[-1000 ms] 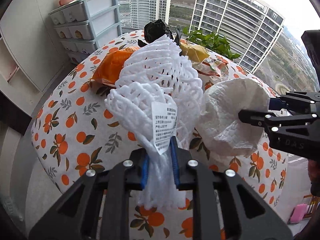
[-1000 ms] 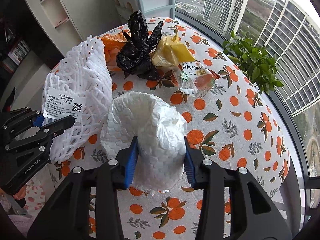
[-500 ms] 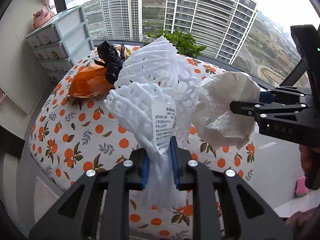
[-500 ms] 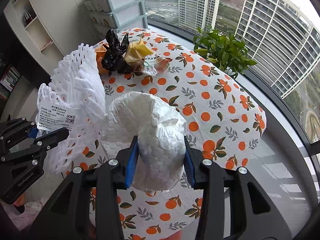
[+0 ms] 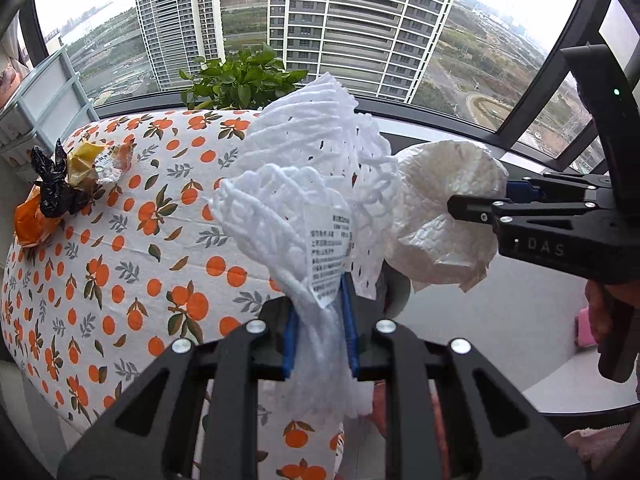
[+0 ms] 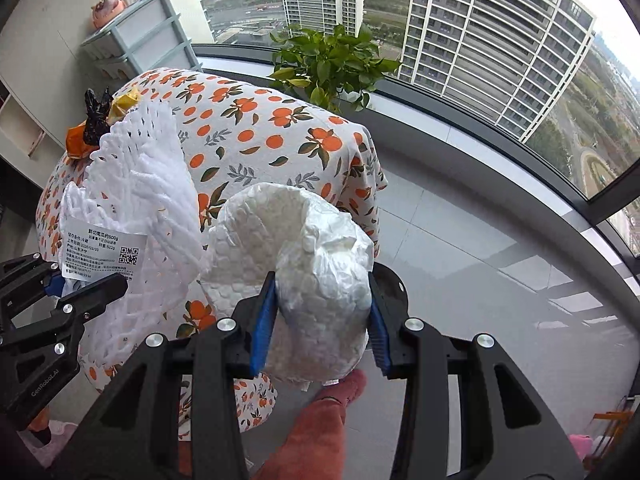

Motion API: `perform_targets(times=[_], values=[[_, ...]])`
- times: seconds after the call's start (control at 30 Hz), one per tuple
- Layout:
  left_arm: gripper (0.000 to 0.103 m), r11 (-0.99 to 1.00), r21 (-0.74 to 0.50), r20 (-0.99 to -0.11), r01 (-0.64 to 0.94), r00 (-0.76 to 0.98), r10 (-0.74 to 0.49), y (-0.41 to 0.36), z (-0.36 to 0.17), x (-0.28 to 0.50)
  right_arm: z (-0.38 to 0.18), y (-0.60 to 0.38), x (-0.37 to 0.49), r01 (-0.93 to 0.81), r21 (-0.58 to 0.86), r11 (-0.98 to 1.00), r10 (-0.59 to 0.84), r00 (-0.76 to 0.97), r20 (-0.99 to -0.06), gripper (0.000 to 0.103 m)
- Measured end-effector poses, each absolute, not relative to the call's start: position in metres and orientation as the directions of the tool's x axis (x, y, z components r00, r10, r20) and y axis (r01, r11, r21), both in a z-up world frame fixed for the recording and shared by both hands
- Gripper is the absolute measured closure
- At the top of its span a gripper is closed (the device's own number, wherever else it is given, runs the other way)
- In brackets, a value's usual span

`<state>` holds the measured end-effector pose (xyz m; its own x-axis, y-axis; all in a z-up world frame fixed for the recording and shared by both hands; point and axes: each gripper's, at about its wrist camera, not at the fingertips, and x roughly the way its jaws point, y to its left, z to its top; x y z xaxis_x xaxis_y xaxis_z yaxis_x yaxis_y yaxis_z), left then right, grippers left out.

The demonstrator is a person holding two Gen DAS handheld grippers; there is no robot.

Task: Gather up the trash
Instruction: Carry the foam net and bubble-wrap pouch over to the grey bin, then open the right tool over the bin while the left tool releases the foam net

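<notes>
My left gripper (image 5: 319, 320) is shut on a white foam fruit net (image 5: 304, 184) with a printed label, held up off the table. It also shows in the right wrist view (image 6: 136, 200). My right gripper (image 6: 320, 320) is shut on a crumpled white paper towel (image 6: 304, 248), also seen in the left wrist view (image 5: 444, 216). Both are held past the table's near edge. On the far side of the table lie a black plastic bag (image 5: 54, 184), a yellow wrapper (image 5: 86, 156), a clear wrapper (image 5: 116, 160) and an orange bag (image 5: 30, 220).
The table with the orange-print cloth (image 5: 132, 240) stands to the left. A green potted plant (image 6: 328, 64) sits at the window. Grey drawers (image 6: 148, 36) stand at the back left. Grey tiled floor (image 6: 480, 264) lies to the right. A person's pink-trousered leg (image 6: 320, 420) is below.
Both grippers have pulled back from the table and swung right with their loads. The table now lies to the left and the floor shows below.
</notes>
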<state>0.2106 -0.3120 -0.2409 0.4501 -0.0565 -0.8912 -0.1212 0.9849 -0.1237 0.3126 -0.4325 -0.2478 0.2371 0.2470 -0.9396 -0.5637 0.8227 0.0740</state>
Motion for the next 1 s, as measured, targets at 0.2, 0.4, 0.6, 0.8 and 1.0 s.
perform_targets(times=[0.2, 0.4, 0.6, 0.8, 1.0], values=[[0.083, 0.983, -0.154, -0.909, -0.102, 0.404, -0.1, -0.392, -0.285, 0.257, -0.29, -0.511, 0.352, -0.523, 0.059, 0.85, 0.196, 0.211, -0.958, 0.064], [0.083, 0.98, -0.101, -0.952, -0.17, 0.304, -0.045, -0.432, -0.381, 0.294, -0.37, -0.535, 0.378, -0.541, 0.067, 0.839, 0.177, 0.154, -0.972, 0.064], [0.083, 0.968, -0.032, -0.977, -0.248, 0.213, 0.022, -0.422, -0.476, 0.316, -0.467, -0.52, 0.387, -0.575, 0.086, 0.814, 0.165, 0.085, -0.983, 0.062], [0.083, 0.963, 0.016, -0.982, -0.269, 0.176, 0.065, -0.407, -0.526, 0.326, -0.536, -0.506, 0.392, -0.563, 0.142, 0.814, 0.164, -0.012, -0.986, 0.047], [0.083, 0.96, 0.024, -0.983, -0.278, 0.167, 0.073, -0.41, -0.527, 0.324, -0.553, -0.506, 0.391, -0.565, 0.126, 0.815, 0.133, -0.029, -0.991, 0.033]])
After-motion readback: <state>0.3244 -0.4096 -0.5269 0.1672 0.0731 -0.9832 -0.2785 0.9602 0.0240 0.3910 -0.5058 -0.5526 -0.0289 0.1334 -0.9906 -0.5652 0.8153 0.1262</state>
